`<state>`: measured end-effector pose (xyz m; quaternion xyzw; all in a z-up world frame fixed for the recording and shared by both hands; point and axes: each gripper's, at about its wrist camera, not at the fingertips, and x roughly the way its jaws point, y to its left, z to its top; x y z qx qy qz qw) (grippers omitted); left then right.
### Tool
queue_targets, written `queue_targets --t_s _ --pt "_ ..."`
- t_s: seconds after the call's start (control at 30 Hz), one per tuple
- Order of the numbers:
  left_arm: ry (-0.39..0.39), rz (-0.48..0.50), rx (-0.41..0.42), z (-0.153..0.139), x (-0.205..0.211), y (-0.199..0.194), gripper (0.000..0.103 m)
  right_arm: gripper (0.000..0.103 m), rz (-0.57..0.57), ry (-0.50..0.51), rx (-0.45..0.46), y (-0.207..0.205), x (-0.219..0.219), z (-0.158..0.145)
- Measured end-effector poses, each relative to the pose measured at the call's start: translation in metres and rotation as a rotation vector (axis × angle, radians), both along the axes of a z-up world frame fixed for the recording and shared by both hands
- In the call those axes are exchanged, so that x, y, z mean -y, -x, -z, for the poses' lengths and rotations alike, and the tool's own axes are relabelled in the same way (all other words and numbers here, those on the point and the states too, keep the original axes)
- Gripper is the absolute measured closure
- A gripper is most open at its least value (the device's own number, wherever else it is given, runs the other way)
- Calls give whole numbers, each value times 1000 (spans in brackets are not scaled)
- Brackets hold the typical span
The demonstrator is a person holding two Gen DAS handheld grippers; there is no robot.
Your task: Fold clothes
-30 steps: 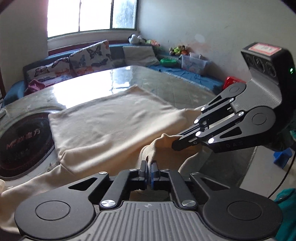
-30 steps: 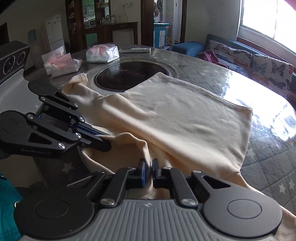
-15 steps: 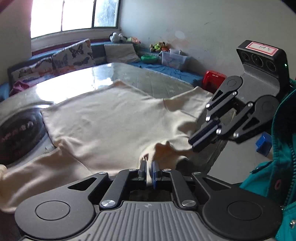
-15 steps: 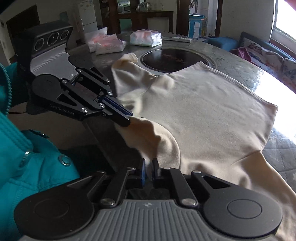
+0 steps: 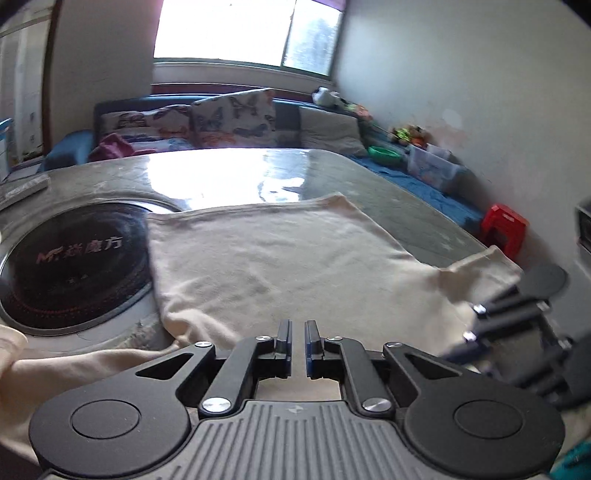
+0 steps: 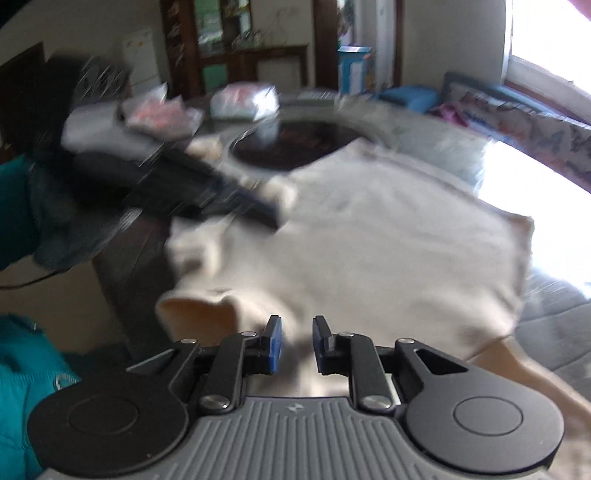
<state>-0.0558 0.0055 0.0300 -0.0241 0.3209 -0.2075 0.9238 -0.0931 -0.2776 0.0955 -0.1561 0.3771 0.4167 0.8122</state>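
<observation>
L gripper: jaws parted by a narrow slot, nothing between the pads, cream cloth showing just beyond and below the tips. R gripper: jaws have just been opening, gap now clearly wider than the L one, pads bare; the cloth lies under the gap, not pinched.

Task item: a cream long-sleeve top, spread flat on the table, hem at the far side, body running toward the near edge. In the L wrist view one sleeve sticks out to the right, its cuff end on the table near the right edge; the R gripper shows there too, blurred, at the right margin just beside that sleeve. Whether it touches the sleeve: can't tell. The other sleeve trails to the near left, passing under the L gripper body.

R wrist view is heavily motion-blurred. The neck opening of the top sits near left of the R jaws, at the table's near edge. The L gripper appears as a dark smear at the left, tips over the left part of the top.

Left of the top, set into the table: a round black induction hob w/ a metal rim; the top's left edge overlaps its right rim. Far past the hob in the R view: clear plastic packets w/ pink contents. Beyond the table: a bench w/ butterfly-print cushions under a bright window; a red stool on the floor at right. A teal sleeve of the person shows at near left in the R view.
</observation>
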Motion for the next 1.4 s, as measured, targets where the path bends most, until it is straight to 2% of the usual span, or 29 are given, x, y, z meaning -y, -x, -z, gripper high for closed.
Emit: queue_targets --t_s 0.07,0.13,0.2,0.3,0.43,0.53,0.67,0.83,1.07,1.27,1.4 --pt "10 -77 -12 4 -10 -9 94 83 -4 -5 5 0 1 -3" --pt "34 -161 -58 12 -25 -16 94 81 -3 -10 11 -1 2 -6" --pt "80 -198 -77 15 -41 -11 95 75 14 -18 18 -5 4 -9" --pt "114 -228 -87 13 -56 -4 95 74 46 -25 13 -13 10 -10" --pt "137 -226 -59 3 -53 -9 92 74 121 -47 9 -31 21 -9" --pt "110 -246 -72 6 -52 -21 92 74 224 -78 7 -55 33 -4" --pt "110 -249 -91 13 -58 -26 92 74 329 -57 -6 -70 51 7" --pt "81 -234 -72 14 -52 -27 92 77 368 -32 25 -71 64 12" --pt "82 -215 -72 14 -50 -35 92 79 399 12 63 -68 70 12" --pt "77 -207 -69 14 -51 -36 92 80 449 -28 108 -47 83 6" --pt "16 -191 -51 7 -36 -32 85 80 520 -70 114 -26 108 2"
